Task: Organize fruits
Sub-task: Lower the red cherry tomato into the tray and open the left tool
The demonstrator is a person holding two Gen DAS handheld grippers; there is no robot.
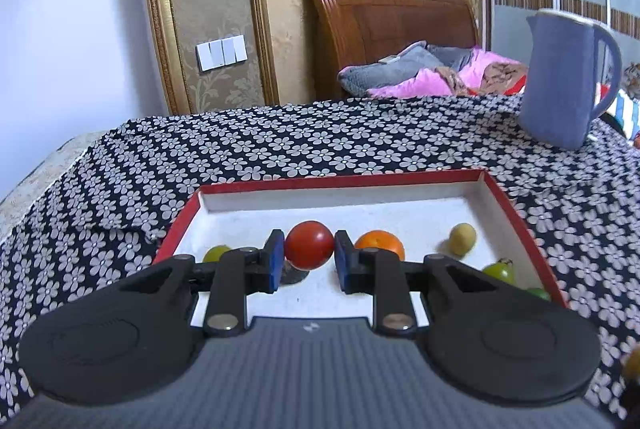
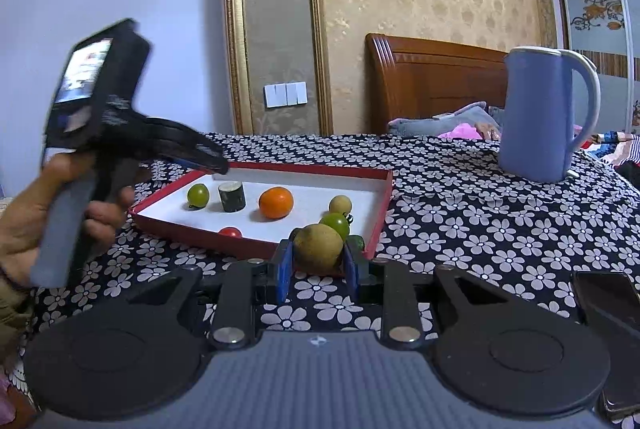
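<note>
Left gripper (image 1: 309,256) pinches a red tomato (image 1: 309,245) over the red-rimmed tray (image 1: 508,205). Right gripper (image 2: 319,261) clamps a tan-green round fruit (image 2: 318,248) short of the tray's near wall. I judge both light, smooth, bruisable (grip mid-girth, gently).

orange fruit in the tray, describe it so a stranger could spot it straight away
Find the red-rimmed tray on the flowered cloth. The orange fruit lies on its white floor, right of a dark stubby cylinder. It is the only orange piece, bigger than the green ones.
</note>
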